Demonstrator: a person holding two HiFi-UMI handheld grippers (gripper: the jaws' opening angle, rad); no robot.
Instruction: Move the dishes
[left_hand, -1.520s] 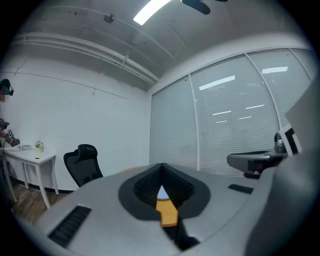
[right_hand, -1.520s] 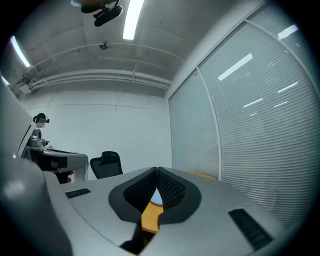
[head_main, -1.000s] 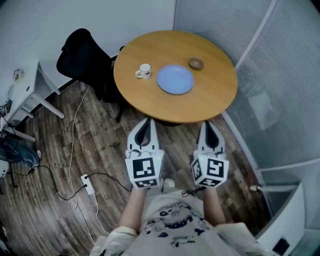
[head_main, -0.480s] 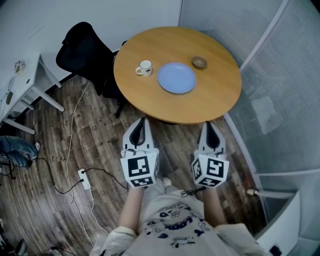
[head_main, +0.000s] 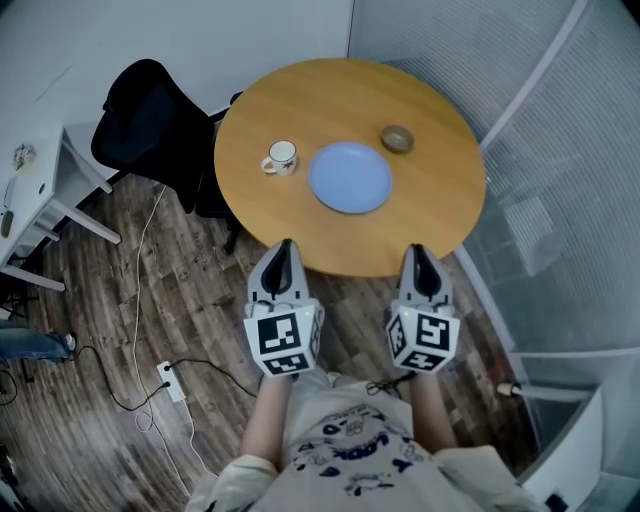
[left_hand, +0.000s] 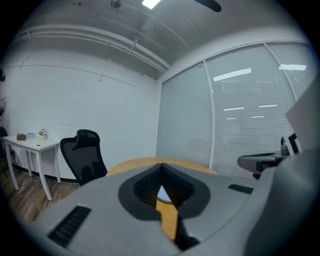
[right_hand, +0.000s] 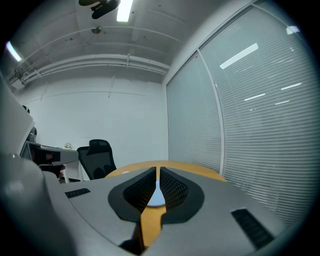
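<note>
Now we stand closer, the left gripper (head_main: 285, 246) and right gripper (head_main: 418, 250) at the table (head_main: 430, 205) edge, jaws pressed together and empty; cup (head_main: 281, 157), plate (head_main: 350, 177) and bowl (head_main: 397, 138) sit untouched on it, nearly reachable.

On the round table (head_main: 440, 215) the plate (head_main: 350, 177) lies in the middle, with the mug (head_main: 281, 157) just left of it and the small bowl (head_main: 397, 138) beyond it to the right. An office chair (head_main: 140, 125) stands left of the table, and a desk (head_main: 40, 190) farther left.
</note>
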